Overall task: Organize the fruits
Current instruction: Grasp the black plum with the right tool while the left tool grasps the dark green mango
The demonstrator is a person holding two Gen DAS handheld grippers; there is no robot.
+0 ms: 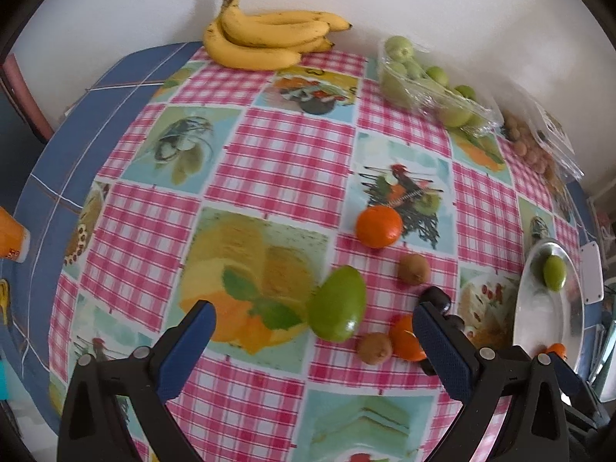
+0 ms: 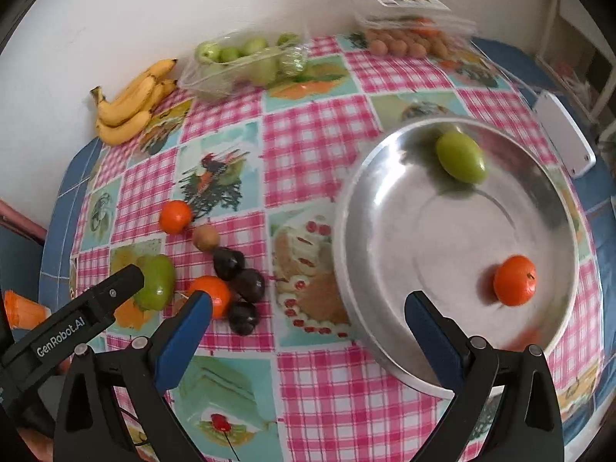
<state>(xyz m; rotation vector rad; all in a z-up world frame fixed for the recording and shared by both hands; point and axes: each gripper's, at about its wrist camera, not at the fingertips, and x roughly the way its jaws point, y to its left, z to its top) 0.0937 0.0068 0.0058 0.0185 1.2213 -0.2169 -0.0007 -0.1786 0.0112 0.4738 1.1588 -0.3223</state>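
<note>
A round table (image 2: 319,146) under a pink checked cloth with food pictures, seen from two hand-held grippers.

On the left side, the left gripper (image 1: 313,337) hovers above the cloth with its blue-padded fingers spread wide and nothing between them. Just ahead of it lies a large green mango (image 1: 338,303). To the right of the mango sit a small brown kiwi (image 1: 374,348) and an orange (image 1: 406,337), touching or nearly so. Farther back are a second kiwi (image 1: 414,268) and a second orange (image 1: 379,226). The right wrist view also shows three dark purple fruits (image 2: 239,280) bunched by the near orange. At the far edge against the wall are a bunch of bananas (image 1: 265,40) and a clear packet of green fruit (image 1: 427,84).

On the right side, the right gripper (image 2: 308,317) is also spread wide and empty, hovering over the near rim of a big shiny metal tray (image 2: 404,261). In the tray lie a small green fruit (image 2: 460,157) toward the back and an orange (image 2: 515,280) toward the front, well apart.

Most loose fruit is not yet in the tray. The risks look like these: the round fruits lie close together, so closing on one may nudge its neighbours and send them rolling toward the table edge. The mango is wide and smooth and may slip from the pads if gripped off-centre. Anything dropped onto the slick tray may roll. With both grippers close together, they could bump.
</note>
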